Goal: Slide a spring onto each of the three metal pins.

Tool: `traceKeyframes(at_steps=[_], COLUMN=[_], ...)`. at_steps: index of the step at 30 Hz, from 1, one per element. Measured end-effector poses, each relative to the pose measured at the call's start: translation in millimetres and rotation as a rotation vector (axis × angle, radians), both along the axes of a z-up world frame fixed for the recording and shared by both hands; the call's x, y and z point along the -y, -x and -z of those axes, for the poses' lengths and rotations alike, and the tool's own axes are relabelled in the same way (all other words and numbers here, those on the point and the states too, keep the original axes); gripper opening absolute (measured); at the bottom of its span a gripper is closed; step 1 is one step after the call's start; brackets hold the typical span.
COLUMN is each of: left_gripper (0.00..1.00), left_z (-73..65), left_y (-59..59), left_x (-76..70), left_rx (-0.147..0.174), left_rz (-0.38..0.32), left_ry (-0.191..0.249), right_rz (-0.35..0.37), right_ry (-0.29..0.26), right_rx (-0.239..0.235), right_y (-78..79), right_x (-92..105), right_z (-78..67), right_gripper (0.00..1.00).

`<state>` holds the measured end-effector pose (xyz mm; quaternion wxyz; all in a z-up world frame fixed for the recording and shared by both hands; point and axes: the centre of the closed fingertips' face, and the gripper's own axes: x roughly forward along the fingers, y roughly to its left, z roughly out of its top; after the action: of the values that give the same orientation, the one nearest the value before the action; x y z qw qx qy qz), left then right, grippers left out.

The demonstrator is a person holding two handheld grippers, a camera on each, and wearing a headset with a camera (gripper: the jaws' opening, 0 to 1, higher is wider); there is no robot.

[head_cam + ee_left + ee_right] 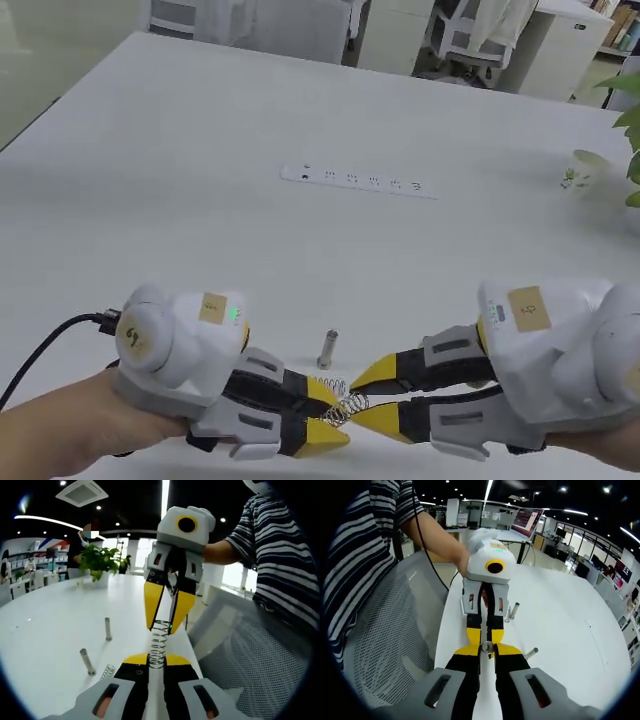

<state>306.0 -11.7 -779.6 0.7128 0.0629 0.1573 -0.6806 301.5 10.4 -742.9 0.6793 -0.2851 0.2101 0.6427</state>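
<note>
My left gripper [335, 413] [156, 659] is shut on one end of a small steel spring [345, 405] [159, 645]. Facing it tip to tip, my right gripper [358, 400] [487, 649] is closed around a thin metal pin [487, 646] whose end meets the spring's free end. Both are held just above the white table [200, 200] near its front edge. An upright pin [327, 348] [107, 628] stands behind the tips. A second pin [87, 661] [531, 653] has a loose spring [107, 671] beside it.
A white power strip [358, 181] lies across the table's middle. A small cup [583, 172] and a leafy plant [97, 560] stand at the far right. A mesh chair [390, 630] sits just off the near edge.
</note>
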Motion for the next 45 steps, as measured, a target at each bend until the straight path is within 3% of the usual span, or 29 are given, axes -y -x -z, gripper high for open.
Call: traceKeyframes(at_steps=[21,30,32,45], left_gripper=[0.02,0.03,0.03,0.04], left_z=[1.9,1.1,2.4,1.0], left_y=[-0.8,-1.6,-2.9,-3.0], left_x=[1.7,-1.0,-2.7,-5.1], left_rx=[0.008,0.011,-0.005,-0.026], left_rz=[0.007,-0.001,-0.017,-0.034], left_ry=[-0.016,-0.026,-0.027,-0.024], right_rz=[0.000,-0.016,-0.016,-0.016], right_ry=[-0.060,-0.077,-0.076,-0.099], right_rx=[0.017,0.046,0.050,0.071], right_y=[-0.9,0.0,-1.0,-1.4], right_x=[-17.4,-21.8,-21.6,-21.6], right_z=[-1.2,-1.5,-1.0,-3.3], right_gripper=[0.07,0.07,0.07,0.07])
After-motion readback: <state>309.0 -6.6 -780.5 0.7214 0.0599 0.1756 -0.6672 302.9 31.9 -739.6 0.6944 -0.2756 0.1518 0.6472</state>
